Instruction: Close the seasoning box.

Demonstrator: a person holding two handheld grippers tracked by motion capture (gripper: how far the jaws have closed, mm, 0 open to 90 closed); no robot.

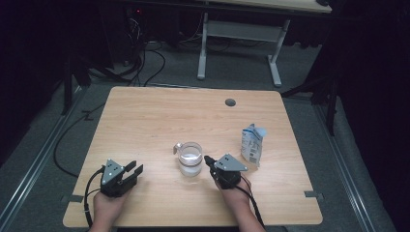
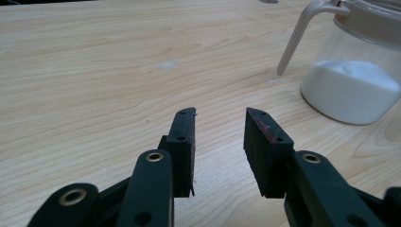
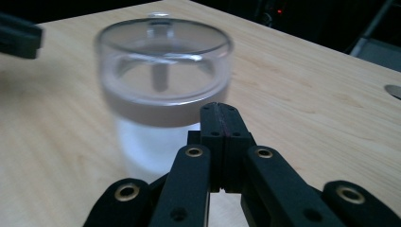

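Note:
A clear glass jug [image 1: 189, 158] with a handle and a layer of white powder in its bottom stands near the middle of the wooden table [image 1: 159, 111]. My right gripper [image 1: 208, 159] is shut with nothing in it, its tips close to the jug's right side; the jug [image 3: 163, 90] looms just beyond the closed jaws [image 3: 220, 111]. My left gripper [image 1: 135, 168] rests at the front left, open and empty, some way left of the jug. In the left gripper view the jug [image 2: 354, 71] stands ahead to the right of the gripper [image 2: 220, 118].
A small blue and white carton [image 1: 253, 144] stands upright to the right of the jug. A grey cable port [image 1: 230, 102] sits in the tabletop near the far edge. Beyond the table are a white desk frame [image 1: 239, 38] and cables on the floor.

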